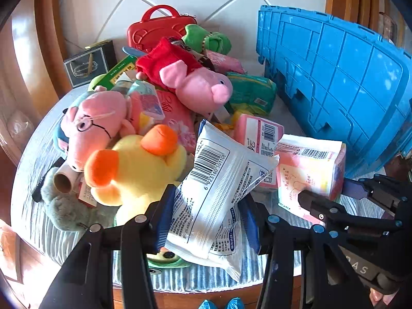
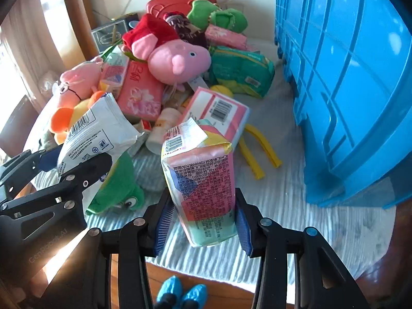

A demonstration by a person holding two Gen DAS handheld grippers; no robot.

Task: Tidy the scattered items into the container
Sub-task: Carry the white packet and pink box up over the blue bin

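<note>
My left gripper (image 1: pixel 206 211) is shut on a white wipes pack (image 1: pixel 219 175) with a barcode, held tilted just above the pile. The right wrist view shows the same gripper (image 2: pixel 74 159) and wipes pack (image 2: pixel 95 131) at the left. My right gripper (image 2: pixel 203 221) is shut on a pastel tissue pack (image 2: pixel 203 180), which stands upright between its blue pads (image 2: pixel 164 221) above the cloth. From the left wrist view, this gripper (image 1: pixel 332 193) and its tissue pack (image 1: pixel 309 170) appear at the right. The blue ribbed crate (image 1: pixel 334 77) (image 2: pixel 347 77) stands to the right of both.
Plush toys and packets are piled on a striped cloth (image 2: pixel 283 193): a yellow duck (image 1: pixel 139 170), pink pigs (image 1: pixel 200 87), a red case (image 1: pixel 157 28), a green pack (image 2: pixel 239 69), yellow tongs (image 2: pixel 260 149). The table's front edge (image 1: pixel 206 293) is near, with a person's blue shoe covers (image 2: pixel 180 293) below.
</note>
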